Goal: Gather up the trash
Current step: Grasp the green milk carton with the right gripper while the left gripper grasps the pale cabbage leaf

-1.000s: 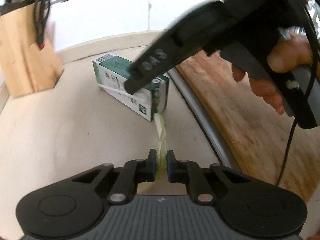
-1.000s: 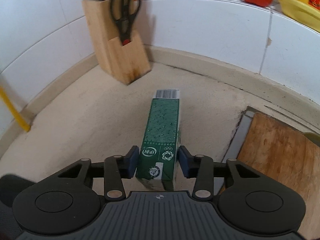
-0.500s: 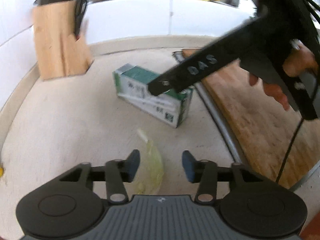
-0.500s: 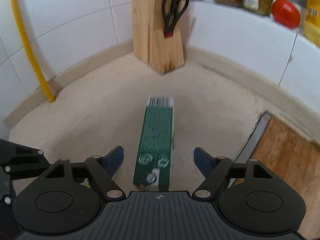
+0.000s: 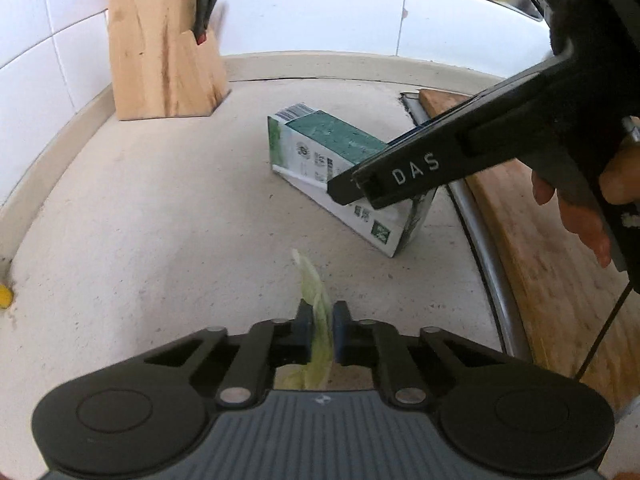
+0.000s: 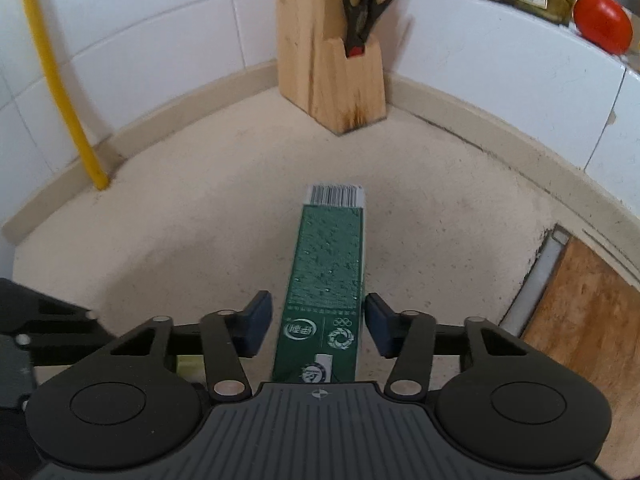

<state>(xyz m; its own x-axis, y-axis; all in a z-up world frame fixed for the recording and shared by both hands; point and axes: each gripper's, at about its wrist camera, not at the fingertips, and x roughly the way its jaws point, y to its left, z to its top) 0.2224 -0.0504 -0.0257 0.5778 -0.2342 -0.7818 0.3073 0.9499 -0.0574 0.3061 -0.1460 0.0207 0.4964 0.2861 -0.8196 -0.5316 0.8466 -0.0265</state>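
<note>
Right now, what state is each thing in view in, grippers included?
Left gripper: shut on the lettuce scrap.
Lettuce scrap: pinched between the pads, tip sticking out ahead.
Right gripper: jaws closing around the carton, pads not yet touching it.
Milk carton: lying on its side on the counter, barcode end away.
Scissors: stowed in the knife block.

White tiled walls (image 6: 160, 40) meet a speckled beige countertop (image 6: 200, 240).
</note>
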